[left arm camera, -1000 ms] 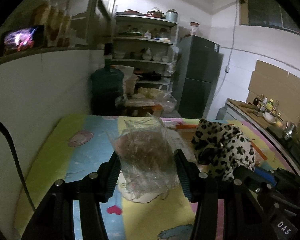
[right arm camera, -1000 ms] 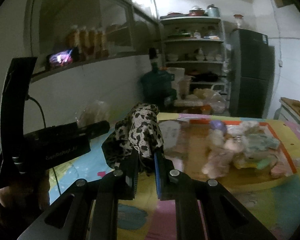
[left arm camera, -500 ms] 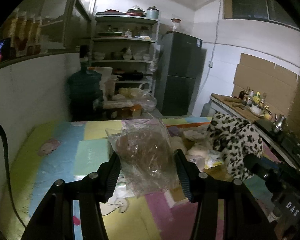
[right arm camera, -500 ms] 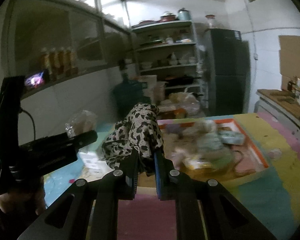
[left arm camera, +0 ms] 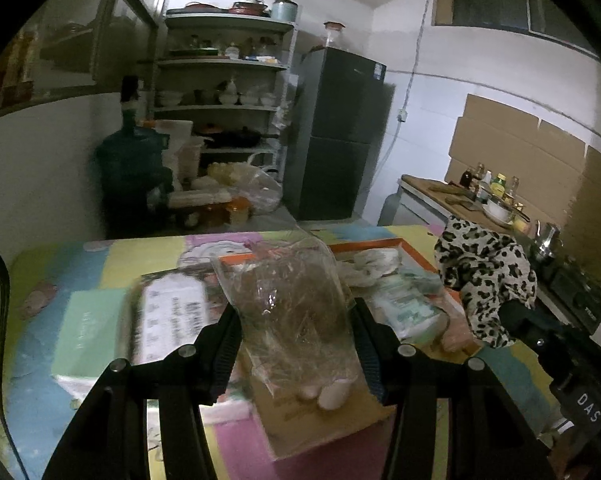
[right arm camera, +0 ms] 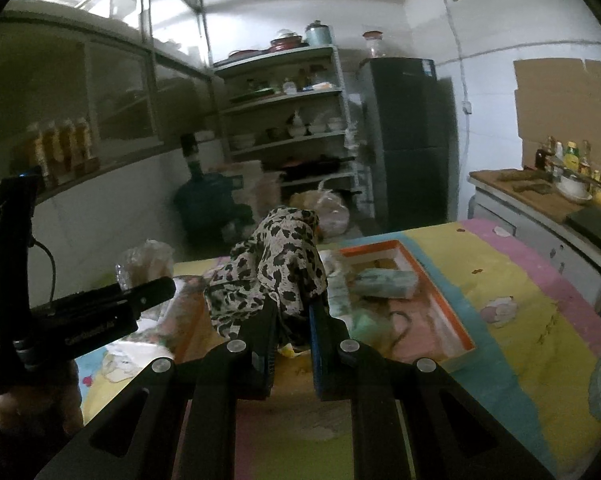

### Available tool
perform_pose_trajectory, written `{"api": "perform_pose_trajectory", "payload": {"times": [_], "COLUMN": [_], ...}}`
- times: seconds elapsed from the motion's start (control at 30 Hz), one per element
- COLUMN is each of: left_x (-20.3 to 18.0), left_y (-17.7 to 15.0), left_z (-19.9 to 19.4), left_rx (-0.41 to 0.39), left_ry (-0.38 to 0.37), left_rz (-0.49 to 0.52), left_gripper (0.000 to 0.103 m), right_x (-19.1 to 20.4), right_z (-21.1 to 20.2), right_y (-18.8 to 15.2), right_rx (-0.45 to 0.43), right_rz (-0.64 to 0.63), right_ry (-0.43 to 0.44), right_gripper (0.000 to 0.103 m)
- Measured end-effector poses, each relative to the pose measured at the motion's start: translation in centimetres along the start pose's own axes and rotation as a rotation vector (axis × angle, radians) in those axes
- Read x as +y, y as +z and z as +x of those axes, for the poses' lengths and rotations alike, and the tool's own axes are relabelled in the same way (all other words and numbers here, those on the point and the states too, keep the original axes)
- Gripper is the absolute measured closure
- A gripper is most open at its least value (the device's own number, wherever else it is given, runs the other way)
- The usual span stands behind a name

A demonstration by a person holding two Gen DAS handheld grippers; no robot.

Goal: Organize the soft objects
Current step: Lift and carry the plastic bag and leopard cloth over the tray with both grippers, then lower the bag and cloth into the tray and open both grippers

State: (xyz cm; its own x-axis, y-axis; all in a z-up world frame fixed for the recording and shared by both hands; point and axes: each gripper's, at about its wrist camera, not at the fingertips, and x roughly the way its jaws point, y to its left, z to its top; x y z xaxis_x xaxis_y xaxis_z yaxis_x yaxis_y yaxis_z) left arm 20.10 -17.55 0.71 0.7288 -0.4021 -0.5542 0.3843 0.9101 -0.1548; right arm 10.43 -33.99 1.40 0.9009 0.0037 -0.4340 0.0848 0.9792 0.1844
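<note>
Dim kitchen w/ a bench (right arm camera: 512, 344) covered in a pastel patchwork cartoon cloth. Behind it stand a dark fridge (left arm camera: 340, 132), a white shelf rack (left arm camera: 224, 84) w/ crockery & pots, and a big blue water jug (left arm camera: 132, 168) on the floor.

On the bench sits an orange-rimmed tray (right arm camera: 440, 296), shallow, holding a heap of soft packets & pale cloths; a mint-patterned pouch (right arm camera: 384, 284) lies near its far end. Left of the tray, flat printed packs (left arm camera: 168, 316) and a pale green card (left arm camera: 88, 328) lie on the cloth; a brown carton (left arm camera: 324, 420) shows just below the left claw.

Left claw (left arm camera: 296, 320) is clamped on a clear plastic bag (left arm camera: 292, 300) stuffed w/ brownish fibre; the bag stands upright between the fingers, over the tray's near-left edge. In the right wrist view the same bag (right arm camera: 148, 264) pokes up behind the left tool.

Right claw (right arm camera: 292, 320) is pinched tight on a leopard-print cloth (right arm camera: 276, 272), bunched & raised above the tray's left part. In the left wrist view the cloth (left arm camera: 484, 276) hangs just right of the bag.
</note>
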Motion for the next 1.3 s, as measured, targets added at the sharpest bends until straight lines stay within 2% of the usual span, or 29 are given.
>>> {"api": "perform_pose_trajectory", "payload": {"times": [0.57, 0.87, 1.3], "left_x": [-3.1, -3.5, -3.5], "left_y": [1.4, 1.1, 0.5], "left_z": [6.7, 10.0, 11.9], "left_rx": [0.061, 0.131, 0.174], "left_ry": [-0.038, -0.062, -0.059], "left_rz": [0.015, 0.001, 0.01], "left_gripper": [0.05, 0.05, 0.05], "right_x": [-5.1, -6.9, -8.4], "right_z": [4.4, 7.2, 10.5], "right_y": [0.3, -0.2, -1.1], "right_rx": [0.041, 0.086, 0.17], "right_rz": [0.053, 0.082, 0.108], "right_ry": [-0.055, -0.069, -0.051], "right_gripper": [0.089, 0.089, 0.085]}}
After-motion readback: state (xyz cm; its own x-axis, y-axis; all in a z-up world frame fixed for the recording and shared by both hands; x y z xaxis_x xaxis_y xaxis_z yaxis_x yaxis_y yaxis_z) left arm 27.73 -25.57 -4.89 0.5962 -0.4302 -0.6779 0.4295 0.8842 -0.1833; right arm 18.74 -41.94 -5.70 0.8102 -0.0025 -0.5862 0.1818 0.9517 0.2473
